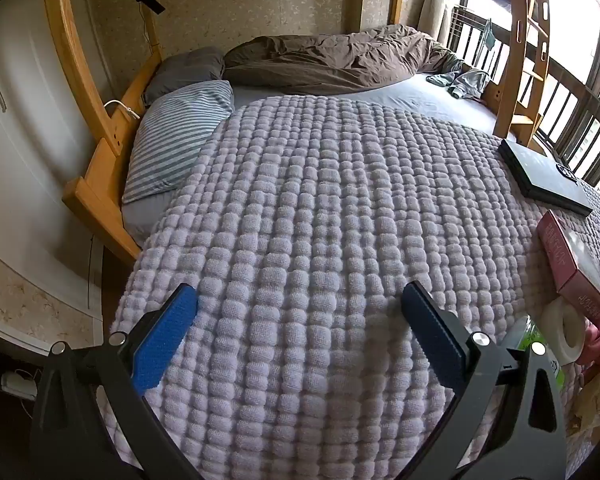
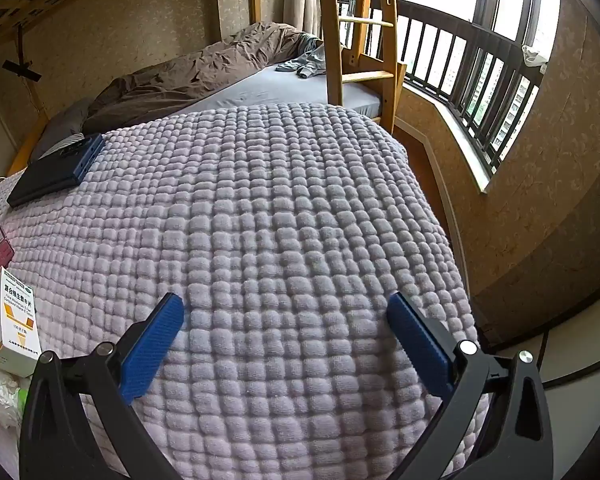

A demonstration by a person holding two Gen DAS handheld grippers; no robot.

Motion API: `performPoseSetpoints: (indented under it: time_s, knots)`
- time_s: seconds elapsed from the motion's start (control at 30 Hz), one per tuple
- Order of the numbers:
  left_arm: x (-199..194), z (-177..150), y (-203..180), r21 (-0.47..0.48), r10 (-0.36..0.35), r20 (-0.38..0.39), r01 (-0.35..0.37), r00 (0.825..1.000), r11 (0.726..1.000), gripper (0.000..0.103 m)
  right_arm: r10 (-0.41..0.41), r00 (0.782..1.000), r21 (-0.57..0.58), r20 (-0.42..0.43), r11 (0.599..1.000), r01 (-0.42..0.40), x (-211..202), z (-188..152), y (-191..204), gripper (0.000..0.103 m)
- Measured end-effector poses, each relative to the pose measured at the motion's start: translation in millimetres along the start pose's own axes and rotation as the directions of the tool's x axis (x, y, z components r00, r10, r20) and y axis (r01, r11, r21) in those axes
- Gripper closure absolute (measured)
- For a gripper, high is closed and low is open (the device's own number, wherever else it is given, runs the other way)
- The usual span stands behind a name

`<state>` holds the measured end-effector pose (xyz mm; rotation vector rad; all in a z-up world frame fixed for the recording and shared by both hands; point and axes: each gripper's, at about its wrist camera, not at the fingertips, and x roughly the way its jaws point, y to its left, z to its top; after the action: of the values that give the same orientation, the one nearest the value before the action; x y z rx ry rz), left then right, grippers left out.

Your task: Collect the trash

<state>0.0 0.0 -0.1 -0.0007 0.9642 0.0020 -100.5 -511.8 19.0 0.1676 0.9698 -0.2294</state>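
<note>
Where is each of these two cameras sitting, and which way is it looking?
Left wrist view: on the left hand-held gripper, tilted down at the lilac blanket; its two open blue-padded fingers show.
Right wrist view: on the right hand-held gripper, tilted down likewise; open fingers show.
Shared: blanket, black flat box, brown duvet, ladder.

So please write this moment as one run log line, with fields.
phase: before pickup | left gripper: jaws open, empty | right gripper: jaws open, empty | below: quilted blanket | nearby: medicine box

Pink box [image 1: 576, 264] cut by frame edge; tape roll [image 1: 566, 330] partly hidden.
</note>
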Motion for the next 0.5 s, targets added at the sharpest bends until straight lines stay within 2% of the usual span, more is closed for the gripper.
performPoseSetpoints:
  time_s: [0.5]
  knots:
    - [0.0, 0.0, -0.1, 0.000, 0.000, 0.000, 0.000, 1.000, 1.000, 0.001, 0.000, 1.000, 0.000, 0.002, 1.000, 0.000, 0.7, 0.6, -0.4, 0.004]
